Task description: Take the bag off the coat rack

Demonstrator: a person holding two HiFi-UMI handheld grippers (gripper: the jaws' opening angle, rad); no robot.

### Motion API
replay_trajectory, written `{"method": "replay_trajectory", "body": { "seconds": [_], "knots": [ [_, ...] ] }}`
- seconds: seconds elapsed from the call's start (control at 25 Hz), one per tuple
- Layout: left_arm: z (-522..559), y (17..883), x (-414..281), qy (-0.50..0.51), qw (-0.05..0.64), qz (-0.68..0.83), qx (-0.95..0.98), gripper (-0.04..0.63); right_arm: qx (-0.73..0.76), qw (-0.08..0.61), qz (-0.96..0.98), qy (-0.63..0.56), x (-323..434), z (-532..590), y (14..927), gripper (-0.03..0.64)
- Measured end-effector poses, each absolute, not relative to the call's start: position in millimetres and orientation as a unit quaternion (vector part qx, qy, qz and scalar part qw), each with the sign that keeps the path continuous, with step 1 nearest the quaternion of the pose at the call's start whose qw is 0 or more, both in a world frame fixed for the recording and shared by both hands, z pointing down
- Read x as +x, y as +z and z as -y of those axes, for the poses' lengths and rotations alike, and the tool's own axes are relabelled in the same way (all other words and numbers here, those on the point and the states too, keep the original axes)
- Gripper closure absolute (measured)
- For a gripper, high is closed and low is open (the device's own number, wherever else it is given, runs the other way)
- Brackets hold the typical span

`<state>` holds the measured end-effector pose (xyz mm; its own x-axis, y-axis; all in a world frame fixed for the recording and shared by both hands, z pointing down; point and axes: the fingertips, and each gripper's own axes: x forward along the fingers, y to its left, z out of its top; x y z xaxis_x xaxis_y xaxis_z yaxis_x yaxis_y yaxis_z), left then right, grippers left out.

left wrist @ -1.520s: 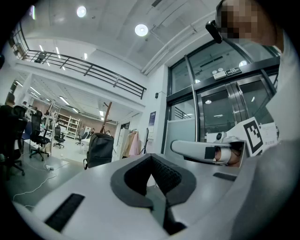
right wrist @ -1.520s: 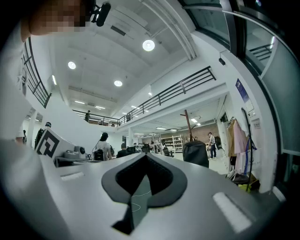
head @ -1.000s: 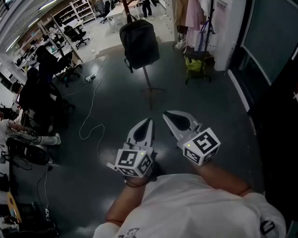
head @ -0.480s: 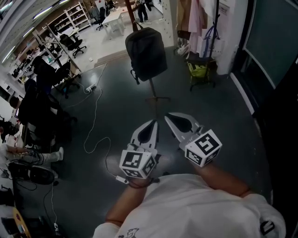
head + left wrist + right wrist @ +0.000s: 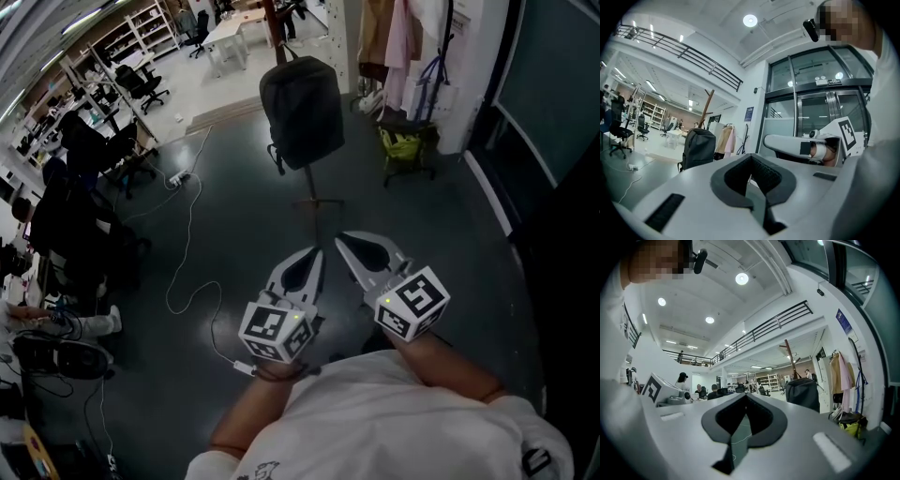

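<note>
open floor (image 5: 239, 220) before bag (image 5: 302, 112), cable (image 5: 168, 291) left

White cable (image 5: 183, 272) snaking over dark floor (image 5: 450, 244) at nine o'clock, power strip (image 5: 175, 178) at ten. Office chairs (image 5: 150, 89) at eleven. Garments (image 5: 394, 42) hanging at one, yellow-green bundle (image 5: 403, 145), maybe sack, just below.

Dark grey floor (image 5: 441, 244), white cable (image 5: 190, 239) across it; office chairs (image 5: 148, 86), shelves (image 5: 127, 36) far left; round ceiling lights (image 5: 742, 278).
</note>
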<state>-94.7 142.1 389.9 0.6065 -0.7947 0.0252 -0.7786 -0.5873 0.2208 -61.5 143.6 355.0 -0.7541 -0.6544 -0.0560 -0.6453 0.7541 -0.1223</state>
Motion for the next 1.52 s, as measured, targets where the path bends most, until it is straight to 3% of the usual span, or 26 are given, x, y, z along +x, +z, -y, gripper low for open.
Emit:
{"method": "replay_trajectory", "body": {
  "seconds": [0.44,1.08,1.52],
  "knots": [
    [-44.0,396.4,-93.4,-0.064,0.120,0.462,0.876,0.594,-0.317,0.044,-0.946,-0.042,-56.9,-37.6,363.1,0.614],
    [137.8,387.1,-28.0,-0.063,0.100,0.499,0.858,0.594,-0.264,0.047,-0.963,-0.036,6.6,149.8,357.2,0.614],
    [246.3,389.2,-75.7,-0.055,0.112,0.510,0.851,0.594,-0.264,0.028,-0.963,-0.053,-39.1,248.0,368.1,0.614]
  ]
}}
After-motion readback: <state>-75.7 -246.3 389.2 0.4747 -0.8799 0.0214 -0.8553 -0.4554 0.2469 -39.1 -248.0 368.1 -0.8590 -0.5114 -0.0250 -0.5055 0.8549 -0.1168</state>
